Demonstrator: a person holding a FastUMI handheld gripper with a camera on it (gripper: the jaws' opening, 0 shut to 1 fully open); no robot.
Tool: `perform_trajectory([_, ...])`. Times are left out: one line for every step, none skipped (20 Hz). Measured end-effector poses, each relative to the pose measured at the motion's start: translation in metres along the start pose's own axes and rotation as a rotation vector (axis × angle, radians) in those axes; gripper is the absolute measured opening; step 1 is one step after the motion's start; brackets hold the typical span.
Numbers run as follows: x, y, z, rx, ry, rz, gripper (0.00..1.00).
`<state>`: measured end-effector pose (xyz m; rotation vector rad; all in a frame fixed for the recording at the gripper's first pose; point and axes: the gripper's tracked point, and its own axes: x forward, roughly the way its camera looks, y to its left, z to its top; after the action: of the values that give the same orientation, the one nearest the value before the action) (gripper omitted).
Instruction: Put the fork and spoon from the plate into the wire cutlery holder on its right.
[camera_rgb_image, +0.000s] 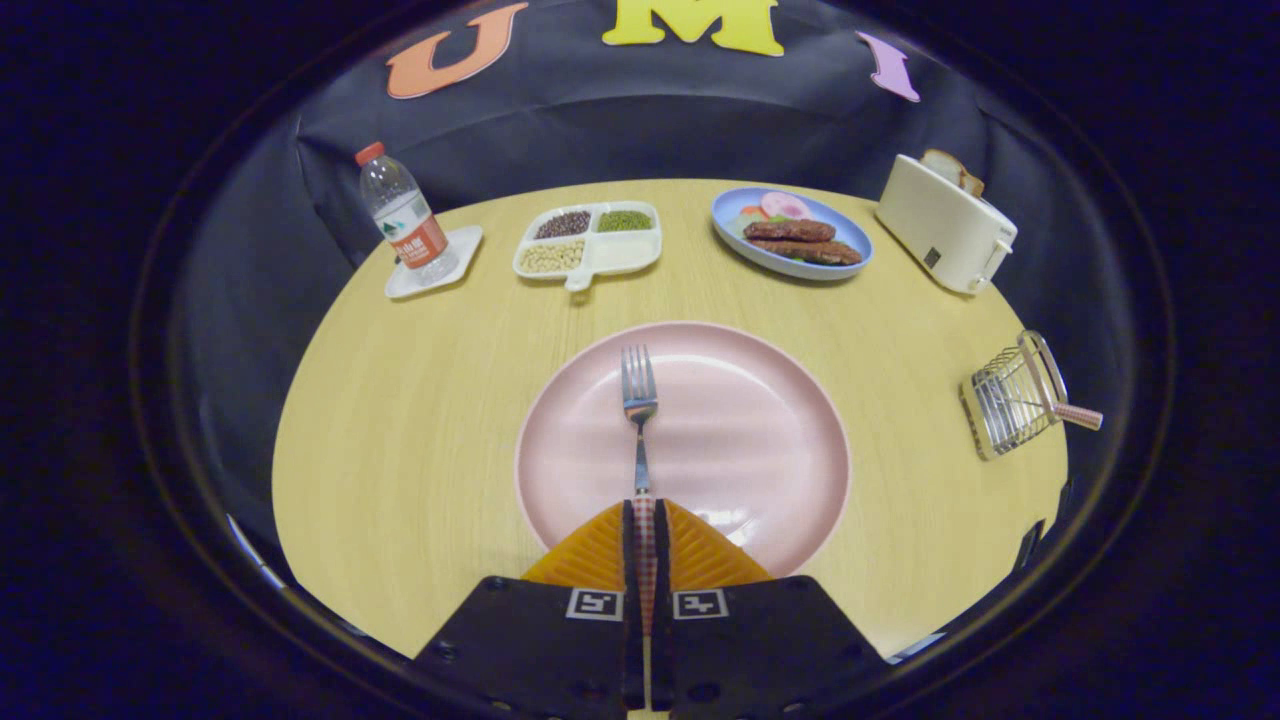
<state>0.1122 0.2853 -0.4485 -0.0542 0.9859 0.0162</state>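
while no label reads clearly, tongs (645, 515) pinch fork (639, 400) over plate (760, 440).

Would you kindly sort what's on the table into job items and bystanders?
Job: fork clamped by its handle in the gripper; pink plate; wire cutlery holder.
Bystanders: water bottle, compartment tray, blue food plate, toaster.

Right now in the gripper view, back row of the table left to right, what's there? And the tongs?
Water bottle on its white coaster → divided snack tray → blue plate of food → toaster. The tongs are shut on the fork by its checked handle, over the pink plate.
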Motion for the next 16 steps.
perform_trajectory([-0.012, -0.005, 0.003, -0.008, -0.006, 0.007, 0.03])
perform_trajectory([-0.023, -0.013, 0.008, -0.016, -0.010, 0.007, 0.03])
perform_trajectory([-0.036, -0.020, 0.012, -0.026, -0.015, 0.008, 0.03])
perform_trajectory([-0.048, -0.028, 0.019, -0.034, -0.024, 0.015, 0.03])
perform_trajectory([-0.059, -0.035, 0.025, -0.041, -0.035, 0.020, 0.03])
perform_trajectory([-0.070, -0.045, 0.032, -0.049, -0.046, 0.024, 0.03])
perform_trajectory([-0.080, -0.055, 0.038, -0.057, -0.055, 0.024, 0.03])
perform_trajectory([-0.090, -0.067, 0.045, -0.063, -0.066, 0.020, 0.03])
perform_trajectory([-0.099, -0.080, 0.051, -0.070, -0.077, 0.012, 0.03])
perform_trajectory([-0.107, -0.094, 0.058, -0.080, -0.086, 0.004, 0.03])
perform_trajectory([-0.116, -0.109, 0.063, -0.086, -0.095, -0.004, 0.03])
perform_trajectory([-0.122, -0.122, 0.067, -0.099, -0.093, -0.006, 0.03])
perform_trajectory([-0.127, -0.135, 0.071, -0.103, -0.097, -0.011, 0.03])
perform_trajectory([-0.132, -0.151, 0.075, -0.107, -0.099, -0.023, 0.03])
perform_trajectory([-0.134, -0.167, 0.077, -0.113, -0.097, -0.034, 0.03])
perform_trajectory([-0.137, -0.180, 0.081, -0.114, -0.093, -0.037, 0.03])
